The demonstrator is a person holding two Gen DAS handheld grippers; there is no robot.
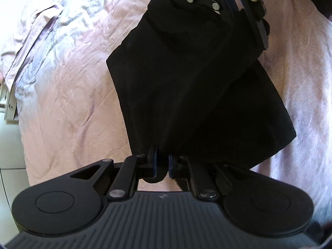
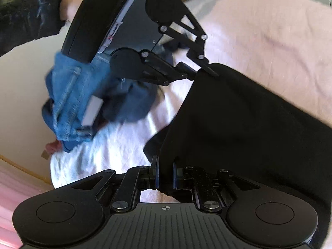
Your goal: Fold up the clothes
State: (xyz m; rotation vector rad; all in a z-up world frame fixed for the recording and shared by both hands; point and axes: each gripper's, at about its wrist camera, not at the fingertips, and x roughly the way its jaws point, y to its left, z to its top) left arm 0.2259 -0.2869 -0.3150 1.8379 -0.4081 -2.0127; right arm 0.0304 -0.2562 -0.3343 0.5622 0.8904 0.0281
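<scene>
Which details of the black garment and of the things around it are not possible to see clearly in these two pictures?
- Black cloth garment: what kind it is. In the left wrist view it is too dark, and the right gripper covers its far end.
- Blue denim garment: blurred in the right wrist view, partly behind the left gripper.
- Pink bed cover: cut off at the picture edges.

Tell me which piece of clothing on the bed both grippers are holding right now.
The black garment: the left gripper and right gripper each pinch an edge. The blue denim garment lies bunched and unheld.
</scene>
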